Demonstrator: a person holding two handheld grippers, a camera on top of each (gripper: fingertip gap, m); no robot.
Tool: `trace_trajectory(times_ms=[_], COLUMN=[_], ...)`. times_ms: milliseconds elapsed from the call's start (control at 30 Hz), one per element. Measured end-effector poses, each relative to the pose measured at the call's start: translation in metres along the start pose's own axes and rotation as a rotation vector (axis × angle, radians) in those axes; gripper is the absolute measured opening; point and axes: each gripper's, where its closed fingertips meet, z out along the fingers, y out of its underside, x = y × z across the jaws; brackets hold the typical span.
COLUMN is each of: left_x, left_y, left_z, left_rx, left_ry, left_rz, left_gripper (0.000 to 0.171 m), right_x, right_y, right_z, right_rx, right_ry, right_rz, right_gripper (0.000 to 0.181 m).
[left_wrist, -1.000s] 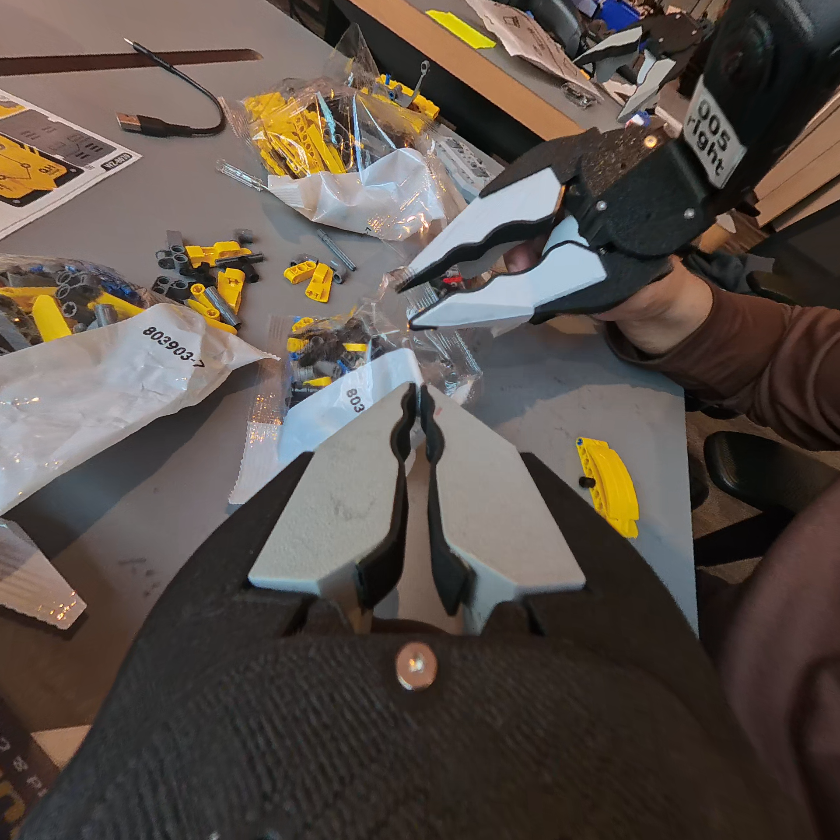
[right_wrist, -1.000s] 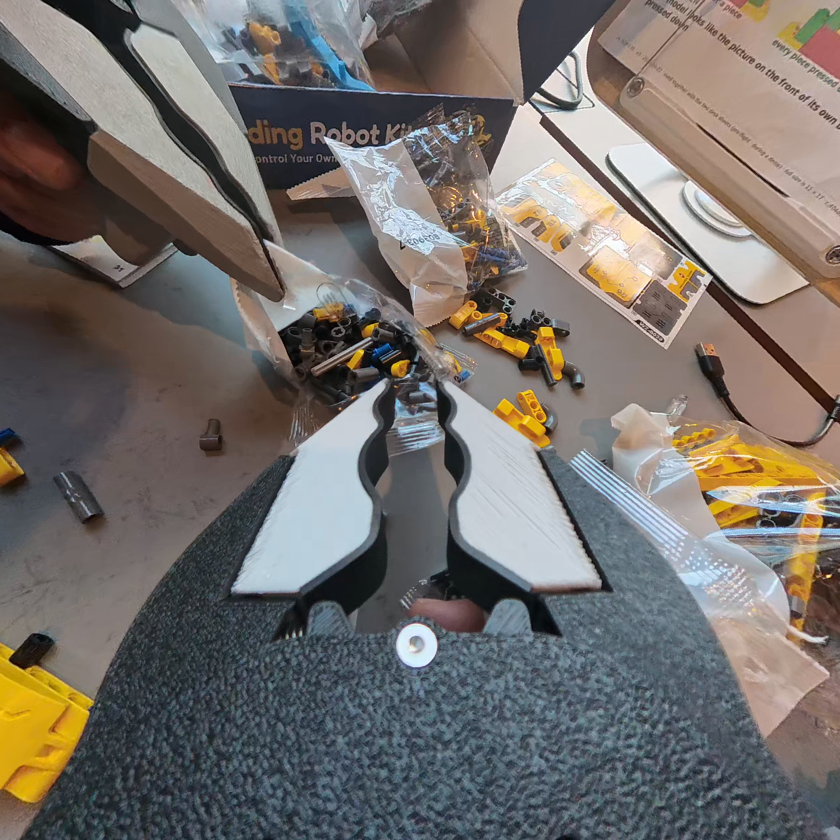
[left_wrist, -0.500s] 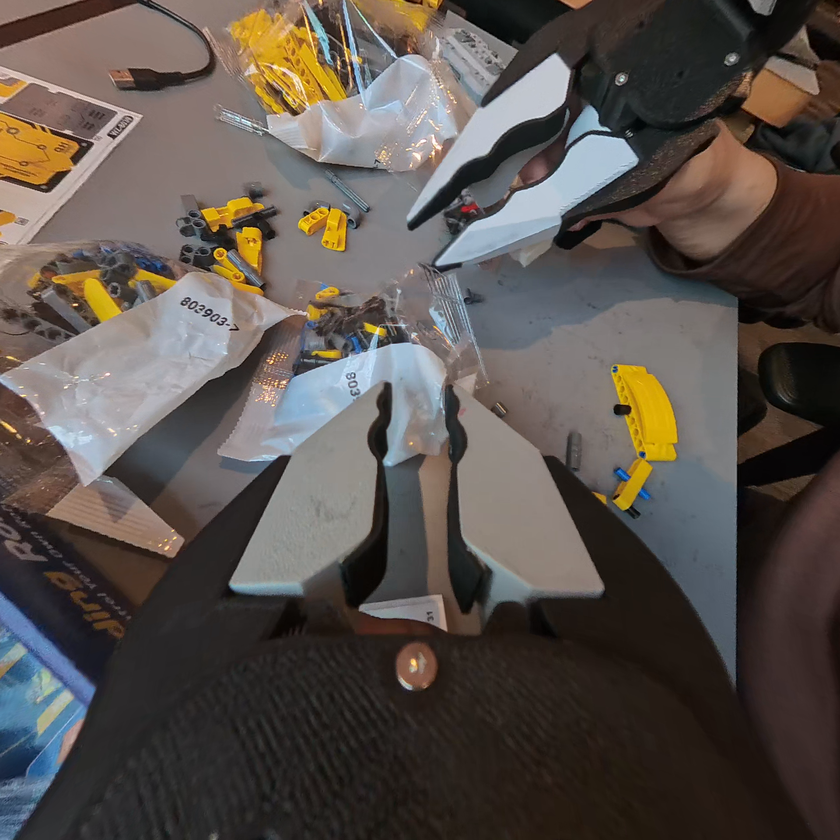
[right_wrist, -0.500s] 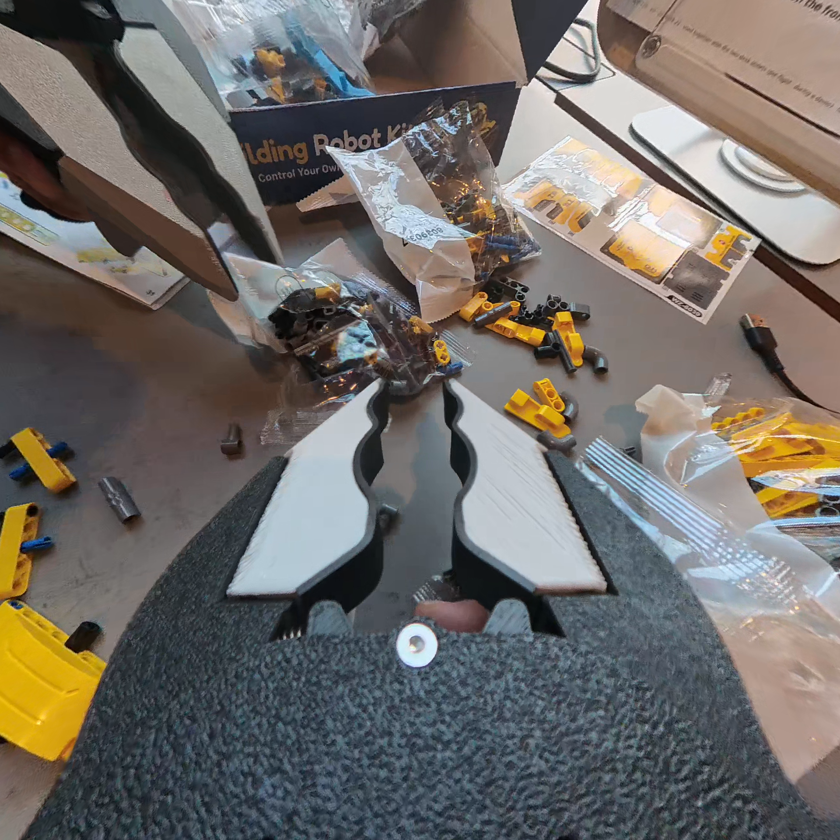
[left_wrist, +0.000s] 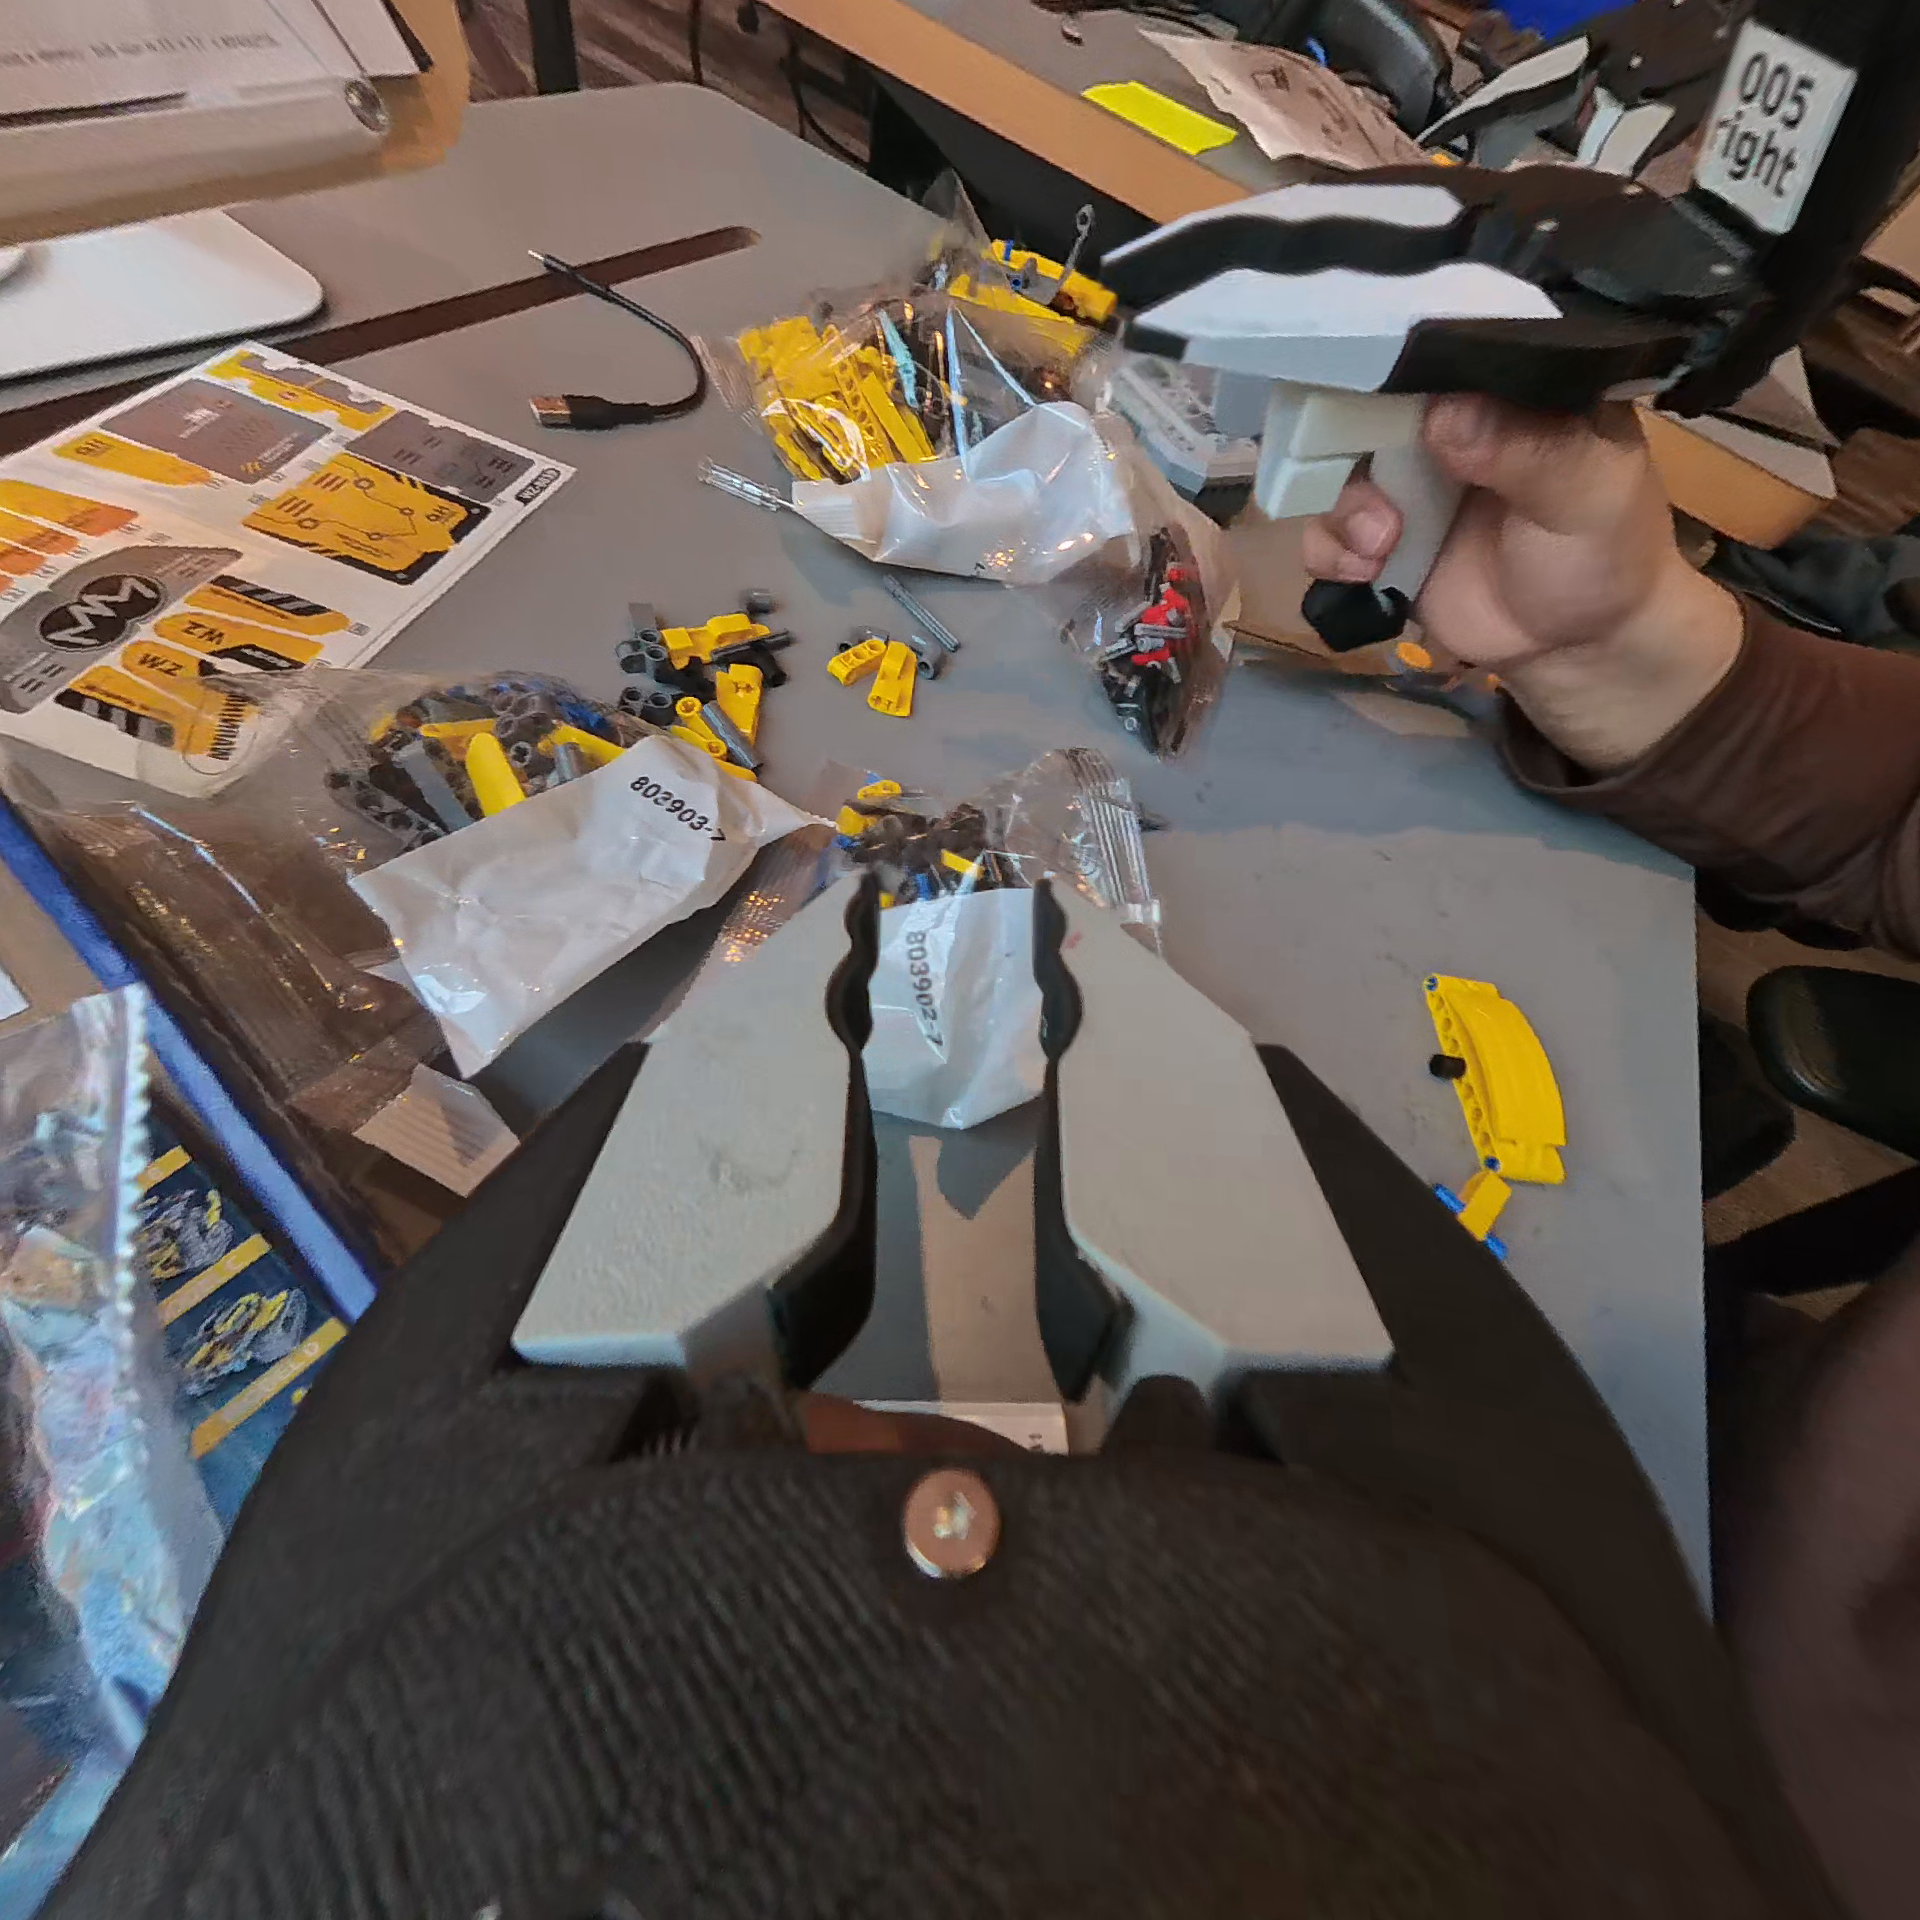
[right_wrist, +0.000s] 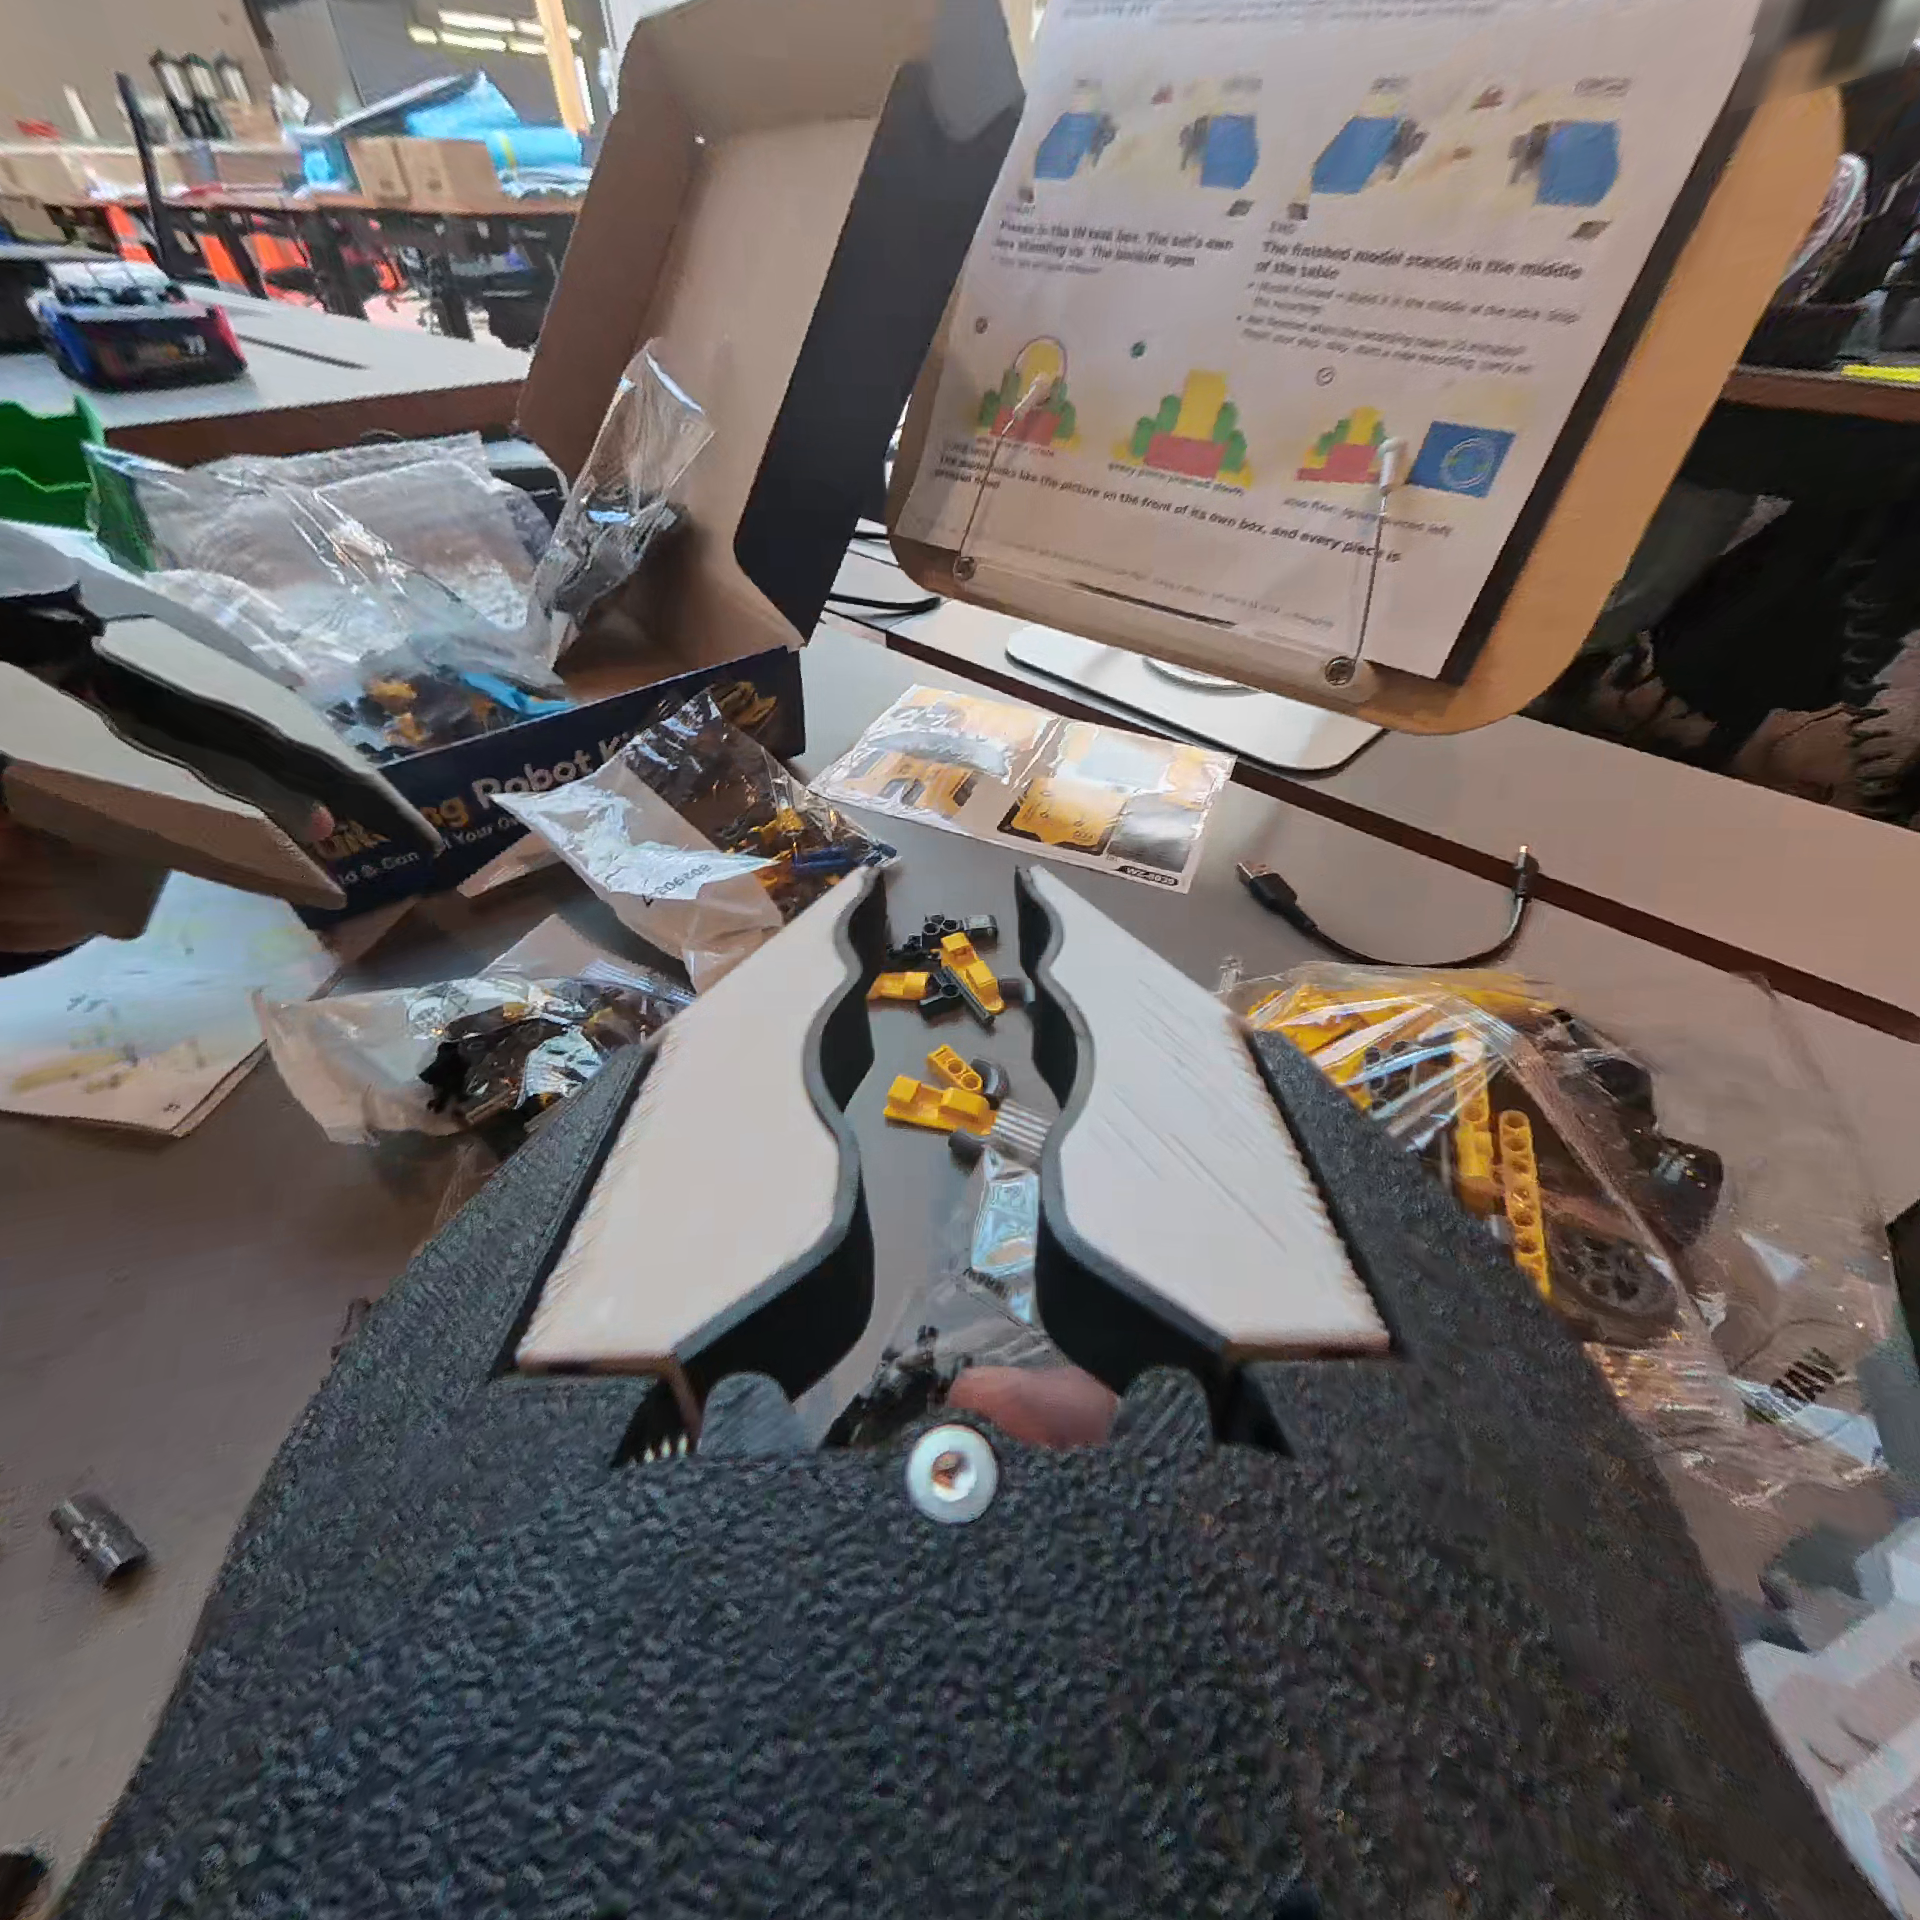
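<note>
The left tool (left_wrist: 951, 914) hangs low over the grey tabletop (left_wrist: 1351, 883), its jaws parted and nothing between them. Seen between its tips is a small clear bag (left_wrist: 966, 935) of dark, blue and yellow pieces with a white printed end; that bag lies flat on the tabletop just ahead of the tool, apparently untouched. Beside it lies a bigger bag (left_wrist: 540, 831) of the same sort, its mouth toward a scatter of loose pieces (left_wrist: 717, 665), so the bits look poured out there to be within reach.

The right tool (right_wrist: 945, 883) is raised well above the tabletop, jaws also apart and empty, gripped by a hand (left_wrist: 1527, 540) on its handle. In its own view it points across yellow and black loose bits toward a sticker sheet (right_wrist: 1029, 779) and a cable (right_wrist: 1351, 925). A bag of long yellow beams (right_wrist: 1475, 1122) sits just to its right.

A curved yellow part (left_wrist: 1496, 1081) rests alone near the tabletop edge, set apart from the heap. An open carton (right_wrist: 727, 416) stands behind, and a propped instruction board (right_wrist: 1299, 312) faces the person.
</note>
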Motion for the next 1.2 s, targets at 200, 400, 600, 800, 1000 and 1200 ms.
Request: trace_trajectory(times_ms=[200,400,600,800,1000,1200], left_x=[-0.025,-0.030,-0.021,-0.028,-0.033,-0.036], left_y=[-0.009,-0.001,0.030,0.049,0.058,0.055], left_z=[-0.022,-0.031,-0.016,0.001,0.013,0.010], left_rx=[0.030,-0.014,-0.181,-0.270,-0.311,-0.341], left_ry=[-0.088,-0.105,-0.097,-0.169,-0.227,-0.342], left_rz=[-0.057,-0.059,0.049,0.106,0.151,0.469], left_gripper=[0.032,0.044,0.044,0.043,0.040,0.042], right_x=[-0.014,-0.074,-0.103,-0.094,-0.093,-0.090], right_y=[0.006,0.044,0.076,0.090,0.094,0.097], right_z=[0.003,0.009,0.008,0.014,0.014,0.015], right_rx=[-0.037,-0.228,-0.364,-0.420,-0.439,-0.449], right_ry=[-0.076,-0.351,-0.423,-0.376,-0.389,-0.369], right_rz=[0.004,-0.060,-0.176,-0.156,-0.129,-0.137], right_gripper=[0.032,0.036,0.038,0.028,0.027,0.021])
